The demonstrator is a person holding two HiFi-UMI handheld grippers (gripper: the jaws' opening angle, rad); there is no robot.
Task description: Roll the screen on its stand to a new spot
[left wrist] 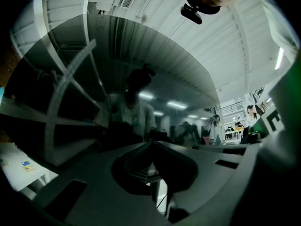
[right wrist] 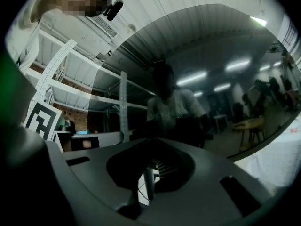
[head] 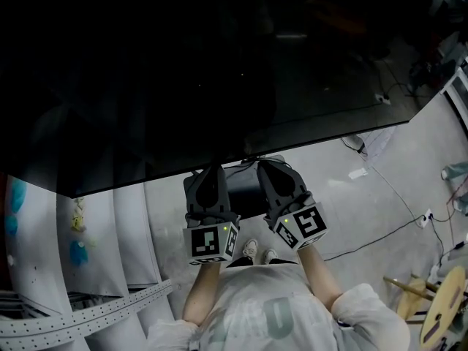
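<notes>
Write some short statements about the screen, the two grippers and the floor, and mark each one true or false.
1. The left gripper and the right gripper both point at the lower edge of the screen. True.
2. The left gripper's jaws stand wide apart. False: they are together.
3. The screen shows a bright picture. False: it is dark.
4. A cable lies on the floor. True.
5. The right gripper holds a cup. False: its jaws are together, with nothing between them.

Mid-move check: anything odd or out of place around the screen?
Nothing looks damaged or spilled. Loose cables trail across the floor right of the screen, and a perforated metal strip slants across the lower left; either might get in the way of the roll.
</notes>
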